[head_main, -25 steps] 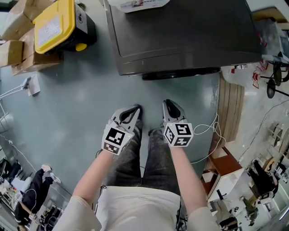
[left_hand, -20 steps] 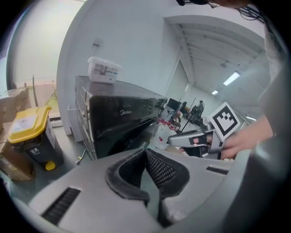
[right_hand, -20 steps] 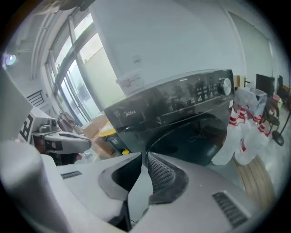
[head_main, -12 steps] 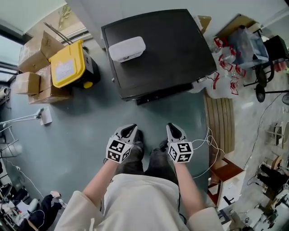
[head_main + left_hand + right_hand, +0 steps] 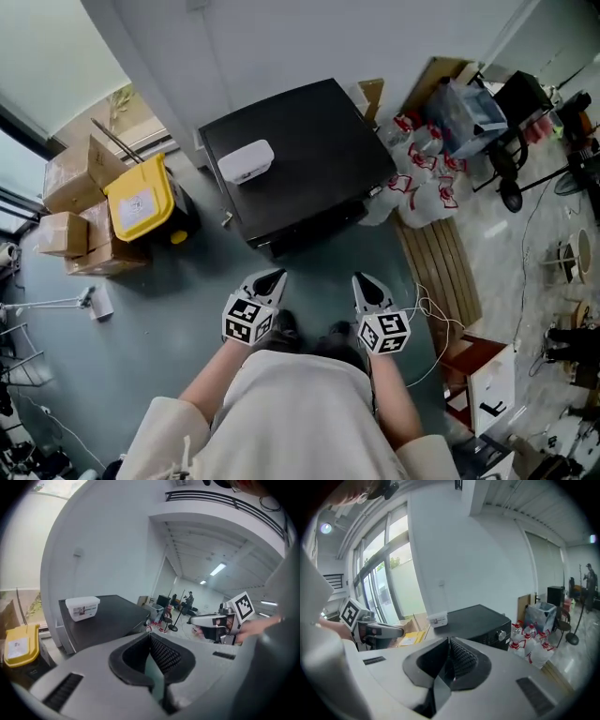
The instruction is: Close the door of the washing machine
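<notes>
Overhead in the head view, the washing machine (image 5: 300, 150) stands against the wall, well ahead of the left claw (image 5: 272, 277) and right claw (image 5: 366, 281). A white box (image 5: 245, 161) sits near its top's left edge. No door juts from its front, so closing looks done.

Left gripper view: the left claw is closed on nothing.

Right gripper view: the right claw's jaws have just been closing and now meet, empty.

Next, I judge, comes only a check that the door latched.

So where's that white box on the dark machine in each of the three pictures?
Head view: white box upper left of centre, on the washing machine.
Left gripper view: white box at left, mid-height.
Right gripper view: white box just left of centre.
Shared landmark: the washing machine under it in all three.
</notes>
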Available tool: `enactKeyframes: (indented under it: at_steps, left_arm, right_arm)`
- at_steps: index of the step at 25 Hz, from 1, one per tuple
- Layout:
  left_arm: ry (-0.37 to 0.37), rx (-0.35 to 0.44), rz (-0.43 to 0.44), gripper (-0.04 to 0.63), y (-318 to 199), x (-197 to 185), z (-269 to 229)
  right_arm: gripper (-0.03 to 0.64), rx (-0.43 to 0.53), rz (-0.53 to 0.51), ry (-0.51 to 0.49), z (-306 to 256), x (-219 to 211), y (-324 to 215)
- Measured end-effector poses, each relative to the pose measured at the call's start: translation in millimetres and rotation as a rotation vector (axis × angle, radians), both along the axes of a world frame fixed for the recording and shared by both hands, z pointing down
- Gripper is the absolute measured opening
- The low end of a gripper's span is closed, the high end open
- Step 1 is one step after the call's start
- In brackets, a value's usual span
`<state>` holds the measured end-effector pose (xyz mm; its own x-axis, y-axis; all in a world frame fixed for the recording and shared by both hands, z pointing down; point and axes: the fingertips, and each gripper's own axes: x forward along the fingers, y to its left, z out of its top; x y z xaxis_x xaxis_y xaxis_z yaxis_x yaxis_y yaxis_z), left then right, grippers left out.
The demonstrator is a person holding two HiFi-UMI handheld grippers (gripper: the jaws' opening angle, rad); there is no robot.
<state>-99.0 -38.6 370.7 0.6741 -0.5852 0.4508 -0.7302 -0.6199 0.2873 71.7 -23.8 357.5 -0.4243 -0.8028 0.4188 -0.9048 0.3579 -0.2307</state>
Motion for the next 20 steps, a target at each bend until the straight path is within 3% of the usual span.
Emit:
enactKeyframes:
  at_steps: [4,10,20]
  left_arm:
    - [0.048,0.068,0.062,0.009,0.4,27.8,-41.9]
    - [0.049,0.176,0.135,0.009,9.6,62.5,-99.5]
    - [0.055,0.257,0.057,0.009,16.5,80.0,-158.6]
  right_arm:
    - [0.040,0.080,0.052,-0.006,-47.3,19.3,11.7]
    - [0.040,0.155,0.057,0.007,-99.7,52.1,32.5]
    - [0.040,0.223,-0.010,0.046,-147.1,96.7,47.0]
